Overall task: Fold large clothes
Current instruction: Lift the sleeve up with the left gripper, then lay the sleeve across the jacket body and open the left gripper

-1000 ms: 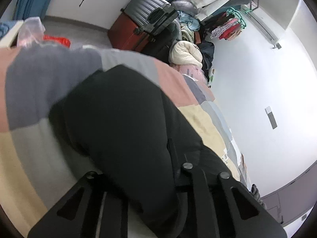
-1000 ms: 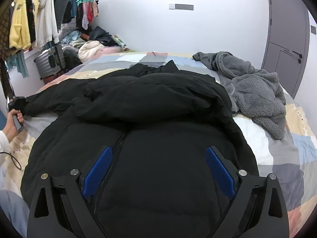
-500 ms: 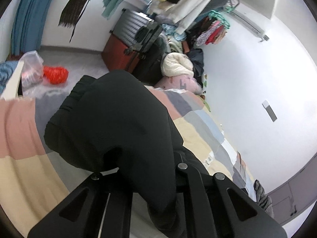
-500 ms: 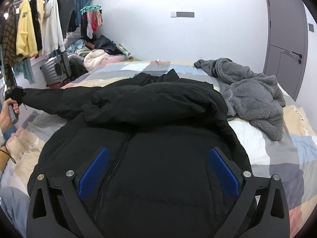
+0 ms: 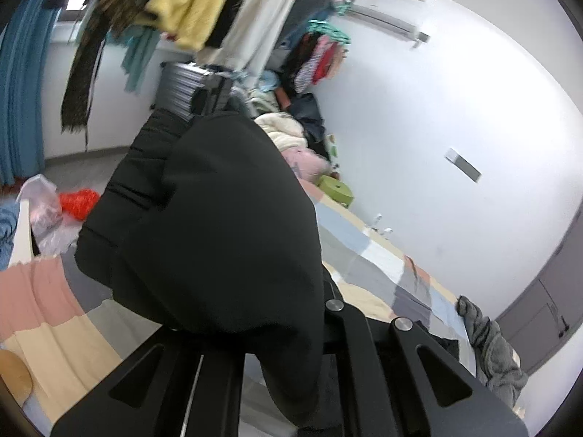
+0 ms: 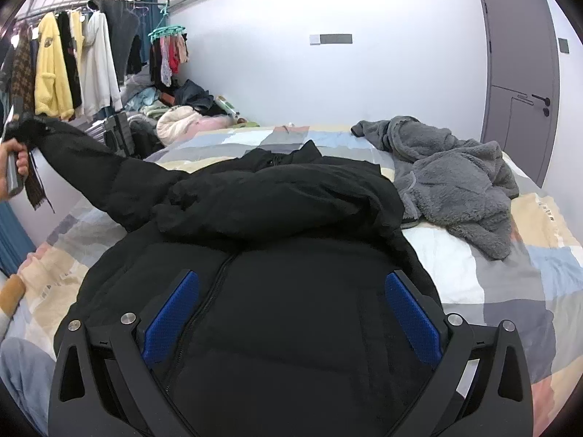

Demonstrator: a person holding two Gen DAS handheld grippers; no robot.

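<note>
Black jacket (image 6: 277, 196) sleeve (image 5: 218, 225) clamped in left fingers (image 5: 328, 331); right fingers (image 6: 411, 313) apart; no writing legible.

A lived-in home bedroom is showing here. A bed with a patchwork quilt (image 6: 510, 255) is spreading ahead of the wide-standing right jaws, a grey fleece robe (image 6: 448, 178) lying beyond them to the right. Far left of them, a clothes rail (image 6: 73, 69) is carrying hanging jackets above suitcases (image 5: 189, 87), and a grey door (image 6: 521, 73) is standing far right.
</note>
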